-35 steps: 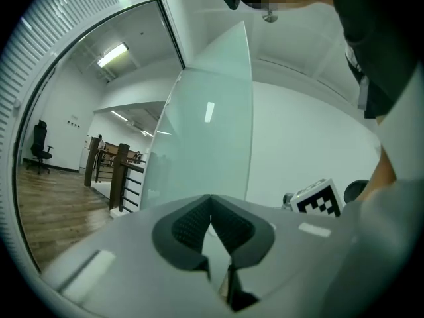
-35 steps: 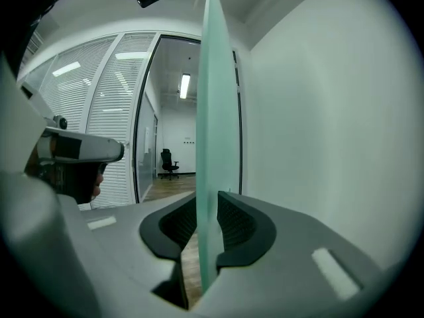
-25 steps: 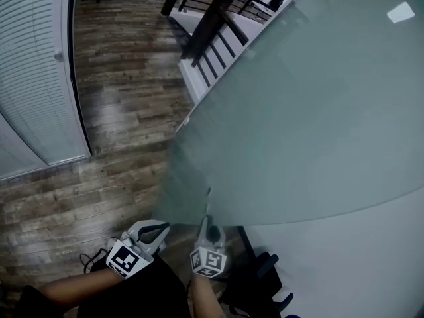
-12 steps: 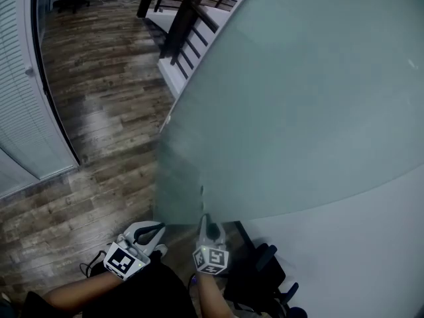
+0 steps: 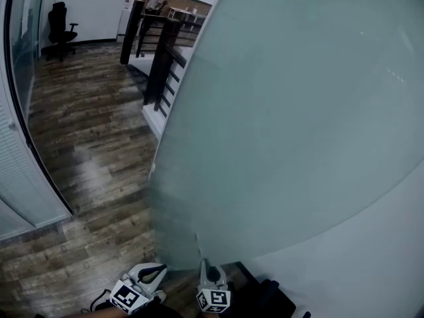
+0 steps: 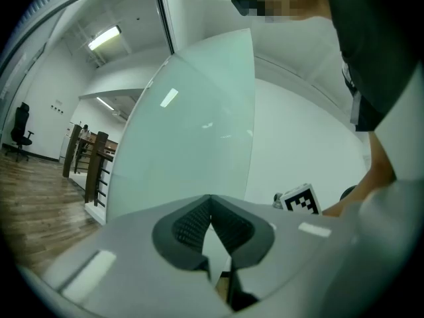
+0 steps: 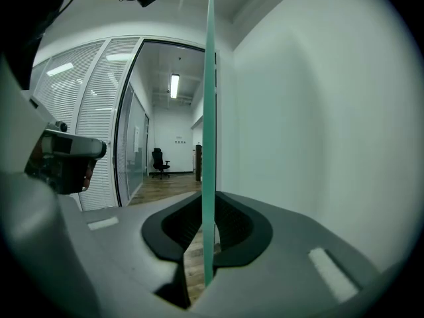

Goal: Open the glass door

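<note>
The frosted glass door (image 5: pixel 298 124) fills the right of the head view and stands swung open. My right gripper (image 5: pixel 207 265) grips its lower free edge. In the right gripper view the green pane edge (image 7: pixel 209 111) runs upright between the right gripper's (image 7: pixel 209 201) pads, which have just been closing and now press on it. My left gripper (image 5: pixel 159 268) hovers just left of the door, apart from it. In the left gripper view, the left gripper (image 6: pixel 211 199) is shut with nothing in it, the door (image 6: pixel 192 144) ahead.
A dark stair railing (image 5: pixel 162 65) stands beyond the door's edge. A black office chair (image 5: pixel 59 22) and a person (image 5: pixel 155 0) are at the far end. A partition with blinds (image 5: pixel 20 177) lines the left, a white wall (image 5: pixel 371 257) the right. Wood floor (image 5: pixel 99 144) lies between.
The door's edge and both grippers have slid lower in the head view. The view has tilted up, so the far room, chair and railing now show.
</note>
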